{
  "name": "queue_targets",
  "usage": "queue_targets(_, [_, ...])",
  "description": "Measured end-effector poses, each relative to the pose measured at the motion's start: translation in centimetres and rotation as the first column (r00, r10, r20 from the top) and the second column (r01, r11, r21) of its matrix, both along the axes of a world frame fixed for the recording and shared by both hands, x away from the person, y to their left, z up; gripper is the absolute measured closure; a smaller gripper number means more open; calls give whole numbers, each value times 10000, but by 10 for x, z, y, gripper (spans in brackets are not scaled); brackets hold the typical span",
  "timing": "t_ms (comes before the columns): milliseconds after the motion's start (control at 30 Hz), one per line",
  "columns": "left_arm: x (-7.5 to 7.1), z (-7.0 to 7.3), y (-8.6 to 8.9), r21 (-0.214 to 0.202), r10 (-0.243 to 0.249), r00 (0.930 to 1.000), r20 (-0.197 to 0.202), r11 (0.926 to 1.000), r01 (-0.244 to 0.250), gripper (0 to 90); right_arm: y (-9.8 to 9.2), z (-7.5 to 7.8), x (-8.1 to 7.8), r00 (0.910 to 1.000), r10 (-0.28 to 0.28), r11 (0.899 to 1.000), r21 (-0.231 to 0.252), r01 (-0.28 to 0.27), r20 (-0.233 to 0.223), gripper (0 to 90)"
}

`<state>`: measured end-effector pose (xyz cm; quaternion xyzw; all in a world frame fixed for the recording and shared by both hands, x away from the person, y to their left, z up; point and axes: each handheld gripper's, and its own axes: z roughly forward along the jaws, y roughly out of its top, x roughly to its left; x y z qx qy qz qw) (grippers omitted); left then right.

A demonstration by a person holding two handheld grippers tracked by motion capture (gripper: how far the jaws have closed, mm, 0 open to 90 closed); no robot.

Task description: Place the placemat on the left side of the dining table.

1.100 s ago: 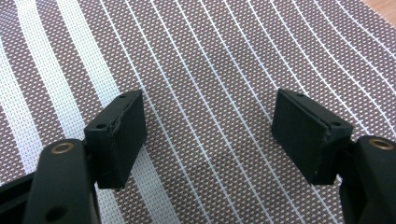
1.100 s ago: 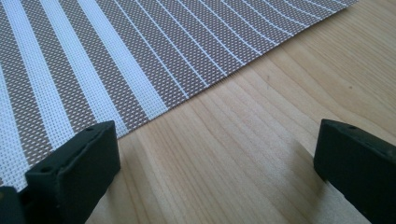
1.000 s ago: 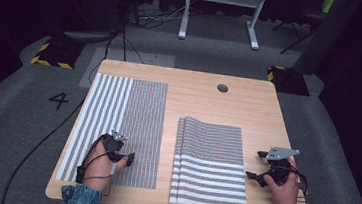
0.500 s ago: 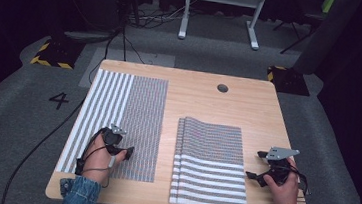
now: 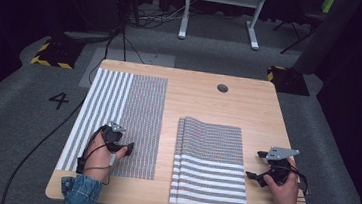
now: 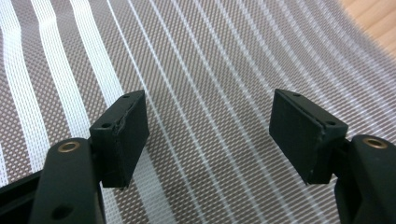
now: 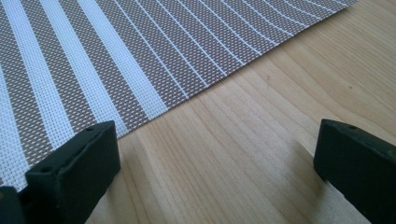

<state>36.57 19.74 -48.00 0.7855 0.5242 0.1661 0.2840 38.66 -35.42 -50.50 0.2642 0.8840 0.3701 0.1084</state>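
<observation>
A striped grey-and-white placemat [image 5: 118,111] lies flat on the left half of the table. My left gripper [image 5: 125,148] hovers over its near part, open. Its jaws have just been closing a little, with only the weave [image 6: 210,70] below and nothing between the pads [image 6: 123,135]. A second striped mat [image 5: 210,165] lies folded at the right front. My right gripper [image 5: 255,164] sits on bare wood just right of that mat's edge [image 7: 116,70], jaws wide open and empty.
The light wooden table [image 5: 248,108] has a round cable hole [image 5: 222,88] at the back right. Bare wood runs along the far side and between the mats. Cables trail from both grippers. A white desk frame [image 5: 218,5] stands beyond on the dark floor.
My left gripper has edged slightly farther up the flat mat. The right hand and both mats have stayed put.
</observation>
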Motion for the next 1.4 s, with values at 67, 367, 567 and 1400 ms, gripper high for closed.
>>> queue_targets(67, [-4,8,-3,-69,-164,9997,197,9998,166,287,0,0,0,10000,1,10000,-2,-1,6,5])
queue_targets(367, [-31,35,-25,-321,-810,9953,538,9960,828,275,0,0,0,10000,2,10000,-3,-2,5,5])
queue_targets(567, [-49,44,-38,-43,-1436,9880,572,9896,1441,273,0,0,0,10000,4,10000,-2,-4,5,5])
queue_targets(1400, [-106,28,-57,-636,-3891,9175,819,9167,3945,277,0,0,0,10000,2,10000,-2,-2,1,5])
